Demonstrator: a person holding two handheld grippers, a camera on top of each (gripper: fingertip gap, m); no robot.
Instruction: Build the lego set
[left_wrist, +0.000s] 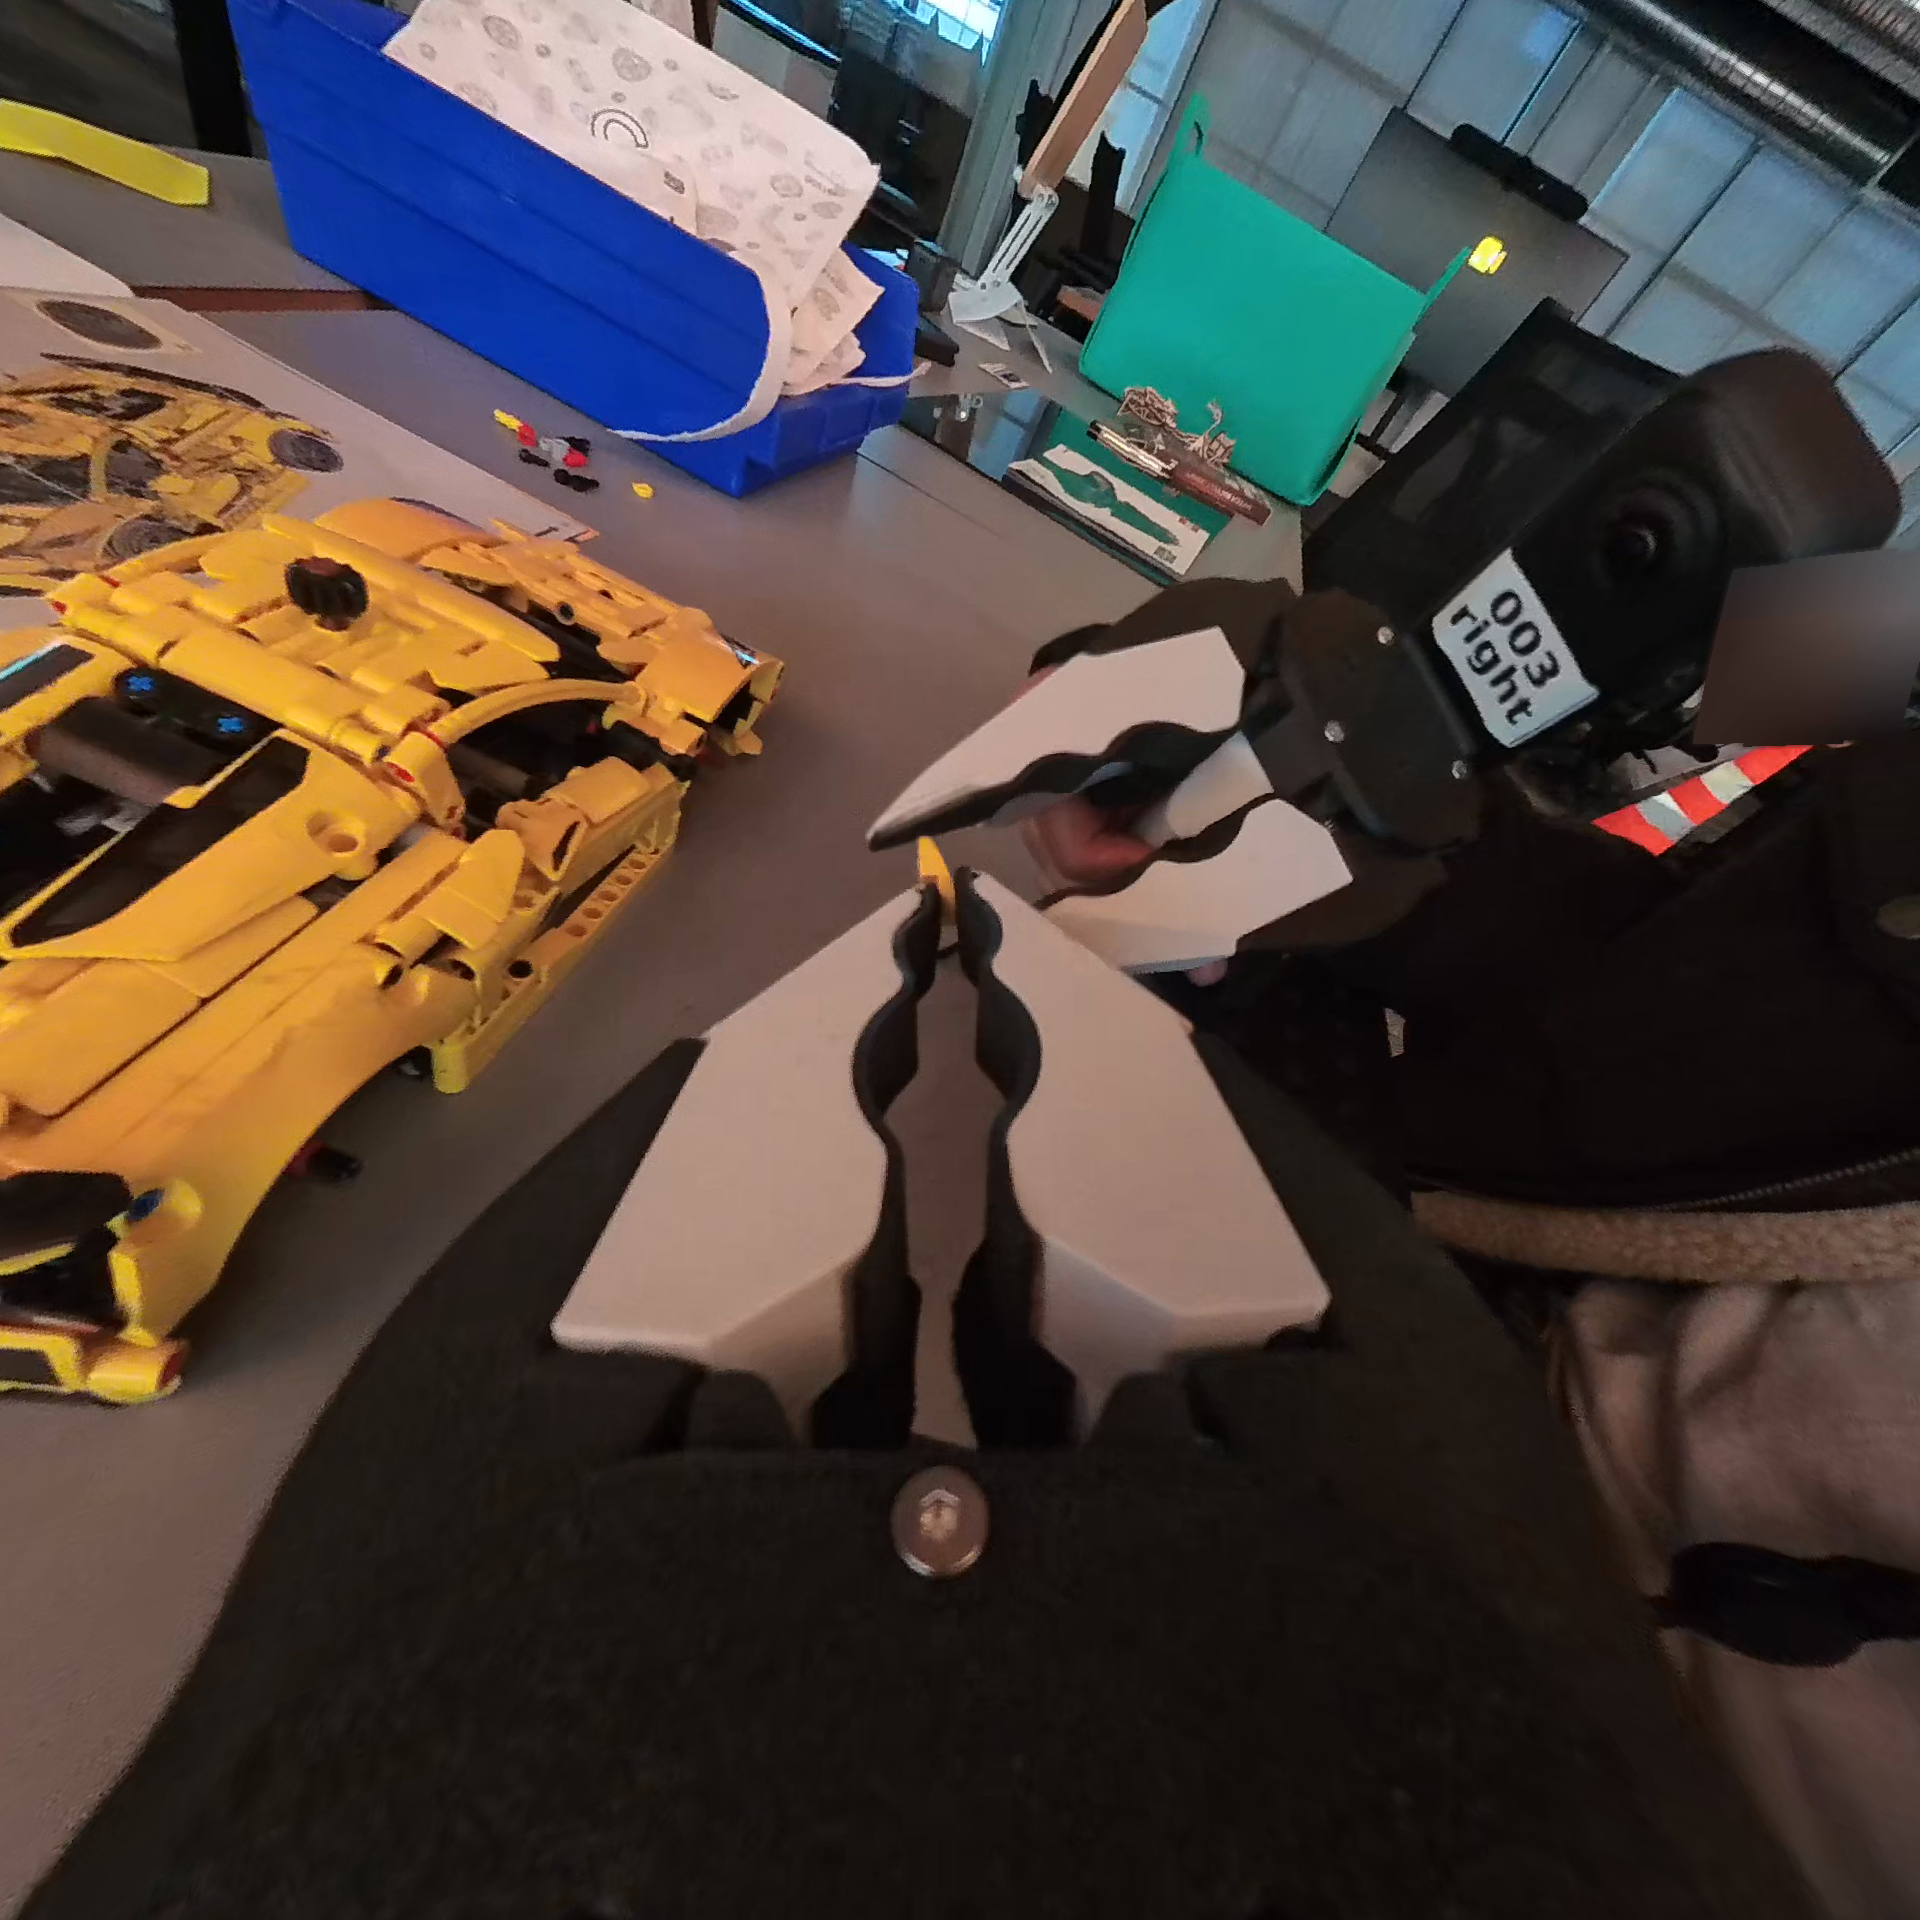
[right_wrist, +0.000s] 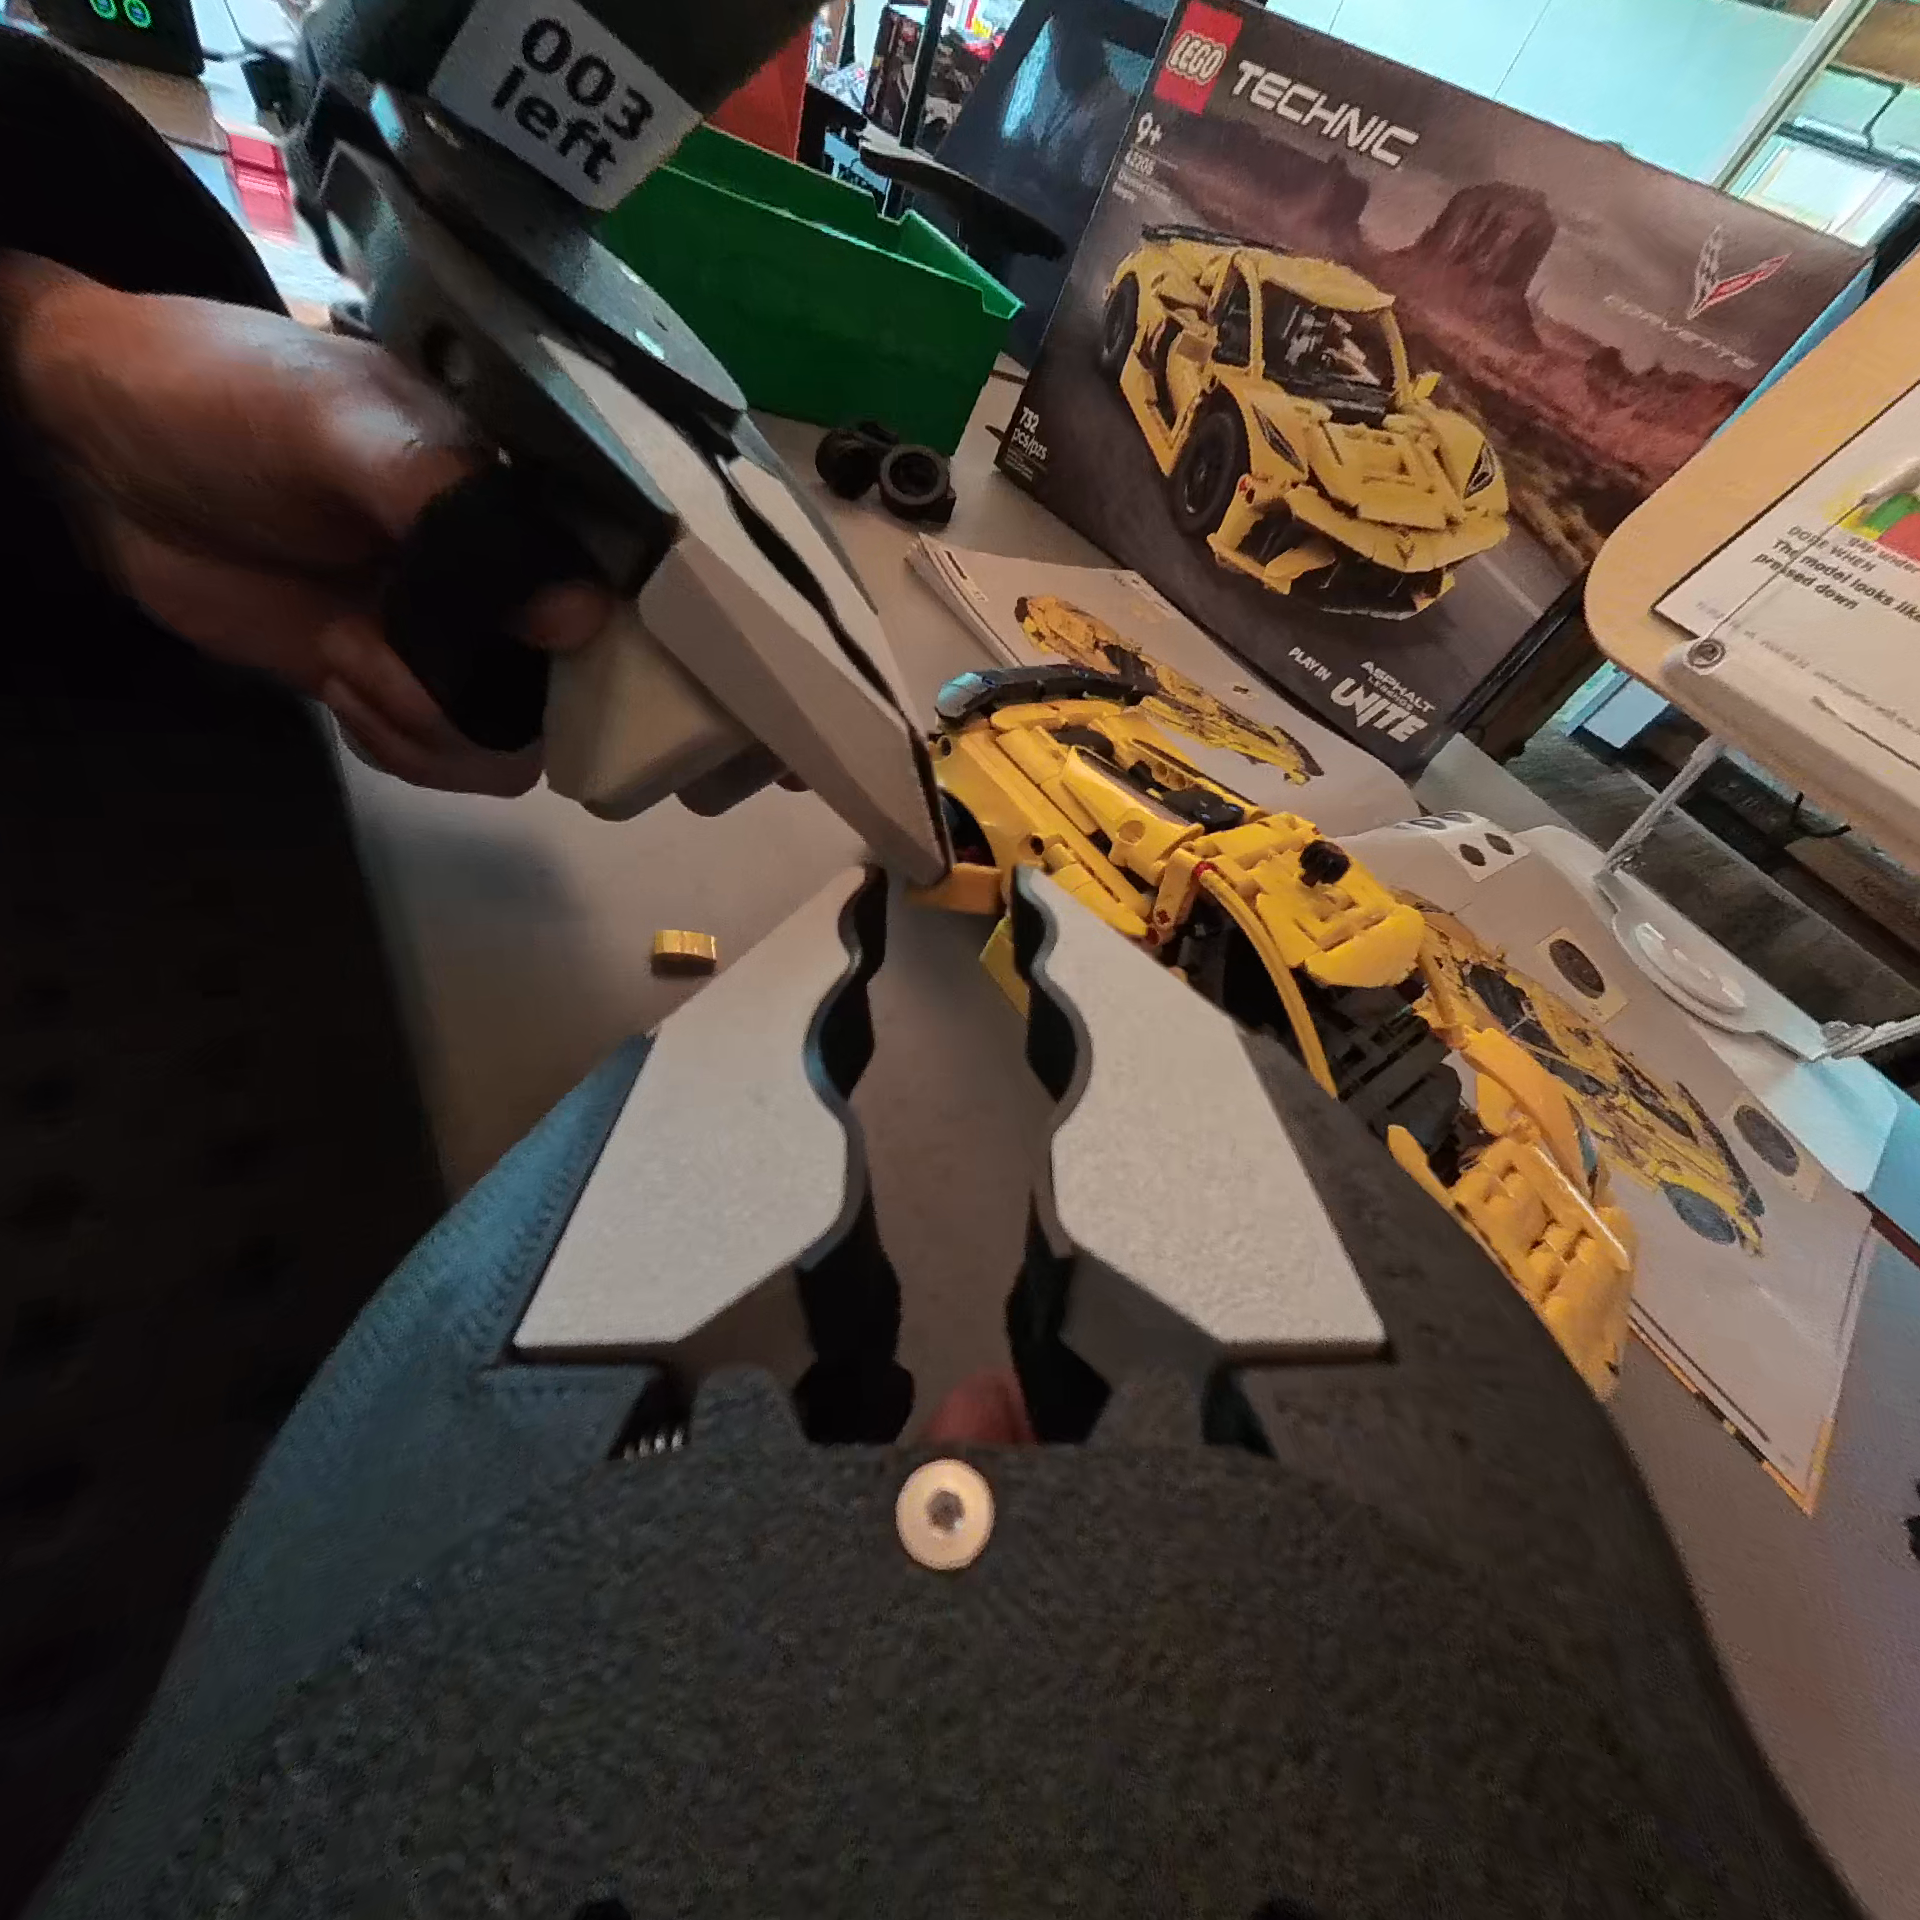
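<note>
The part-built yellow Lego car (left_wrist: 312, 831) lies on the grey table to the left, and also shows in the right wrist view (right_wrist: 1247, 935). My left gripper (left_wrist: 940, 899) is shut on a small yellow piece (left_wrist: 932, 865) at its fingertips, held above the table. My right gripper (right_wrist: 948, 888) is open, its jaws on either side of that yellow piece (right_wrist: 961, 891) without closing on it. The left gripper (right_wrist: 925, 852) comes in from the upper left there. The right gripper (left_wrist: 977, 873) faces the left one tip to tip.
A blue bin (left_wrist: 520, 239) with paper stands behind the car, with small loose pieces (left_wrist: 556, 452) beside it. The set's box (right_wrist: 1403, 416), a green bin (right_wrist: 810, 291), black tyres (right_wrist: 883, 473), the instruction booklet (right_wrist: 1091, 623) and a small yellow piece (right_wrist: 686, 948) are on the table. The tips of both grippers are at nearly the same place.
</note>
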